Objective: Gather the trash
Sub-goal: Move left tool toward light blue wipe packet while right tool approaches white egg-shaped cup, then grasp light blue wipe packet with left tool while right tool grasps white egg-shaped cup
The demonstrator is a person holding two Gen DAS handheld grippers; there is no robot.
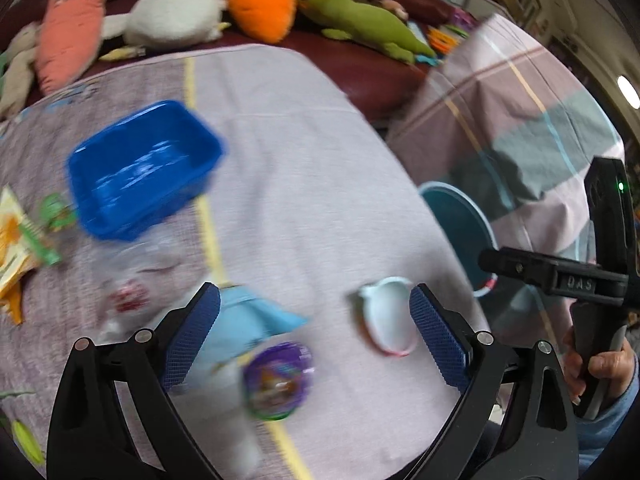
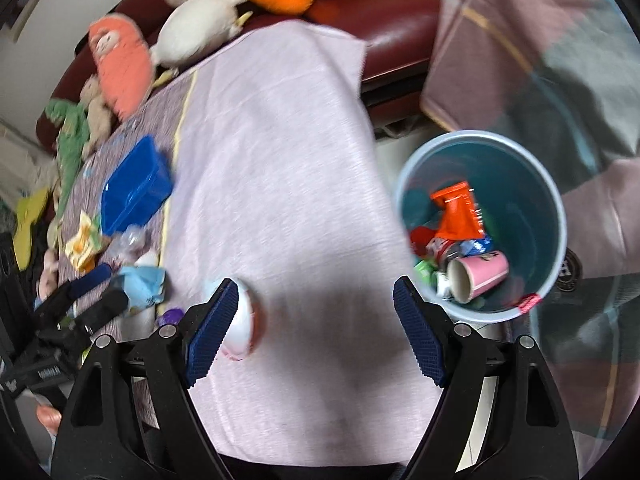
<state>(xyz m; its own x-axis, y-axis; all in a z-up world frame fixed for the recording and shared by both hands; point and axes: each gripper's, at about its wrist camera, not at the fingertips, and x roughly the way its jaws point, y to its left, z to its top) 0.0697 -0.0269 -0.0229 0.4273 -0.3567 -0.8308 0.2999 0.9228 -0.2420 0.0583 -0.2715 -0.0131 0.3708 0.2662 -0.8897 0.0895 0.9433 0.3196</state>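
Trash sits in a loose cluster at the left of the surface (image 1: 304, 184), and I read it from that side across. Furthest left is a yellow wrapper (image 1: 16, 240), then clear plastic (image 1: 132, 272) below the blue box (image 1: 140, 168). Next comes a crumpled blue paper (image 1: 248, 320) and a purple lid (image 1: 278, 380), both low between my left fingers (image 1: 194, 336), closer to the left pad. My left gripper (image 1: 314, 336) stands wide apart with nothing clamped. Just inside its right pad lies a small white cup (image 1: 386, 320), tipped on its side, mouth facing roughly toward me.

In the right wrist view that same cup (image 2: 244, 324) lies against the outer side of my right gripper's (image 2: 316, 326) left pad, not between the fingers, which are also spread and empty. Beyond the right edge of the surface stands the bin (image 2: 480, 148), already holding cups and wrappers.

So I judge the left hand better placed for the paper and lid; the cup is near either.
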